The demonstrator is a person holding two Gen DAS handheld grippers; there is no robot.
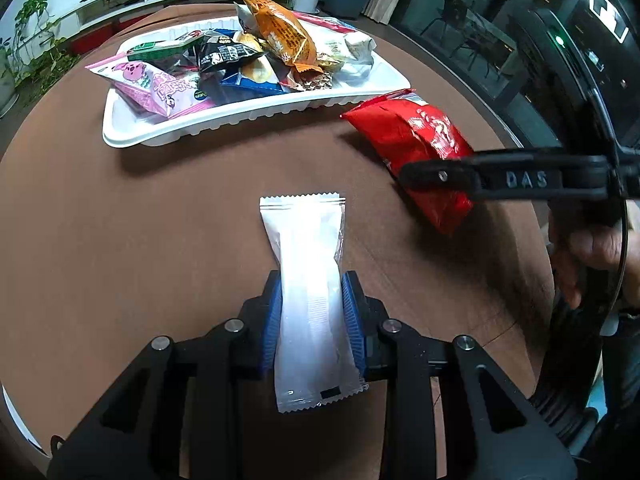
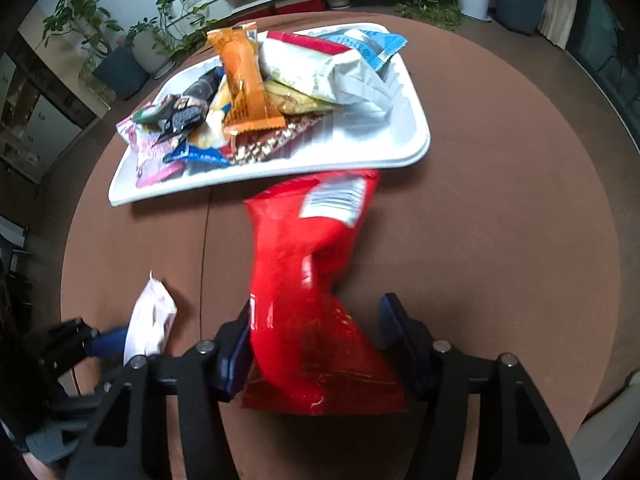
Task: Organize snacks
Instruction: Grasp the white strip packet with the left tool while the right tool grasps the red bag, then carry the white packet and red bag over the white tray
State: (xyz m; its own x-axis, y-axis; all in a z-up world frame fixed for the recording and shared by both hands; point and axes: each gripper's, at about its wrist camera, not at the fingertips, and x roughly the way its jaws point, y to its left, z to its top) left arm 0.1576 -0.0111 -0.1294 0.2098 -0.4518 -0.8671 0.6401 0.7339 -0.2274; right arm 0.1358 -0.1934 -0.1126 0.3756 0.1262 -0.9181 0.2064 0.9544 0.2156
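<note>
Pads of your left gripper (image 1: pixel 314 320) are clamped on a white packet (image 1: pixel 306 280), gripping it across the middle; the sachet juts forward over the brown table (image 1: pixel 160 208), its serrated end nearest the tray. Your right gripper (image 2: pixel 316 344) straddles the red bag (image 2: pixel 308 264): the left pad touches the foil, the right pad stands clear of it, so the jaws are not yet clenched and the bag is only between them, not gripped.

Judgement on the step in hand: finish closing the right jaws squarely on the bag's pinched waist, where the foil is narrowest; puffed, glossy film will likely slide if you bite only an edge. Lift it clear before you swing it over the tray rim.

White tray (image 2: pixel 400 152) sits just beyond the red bag, its near edge almost touching the bag's far end. It is heaped on the left with an orange bar (image 2: pixel 244 80), pink, black and blue wrappers; the right side shows bare floor. Aim both packets there.
</note>
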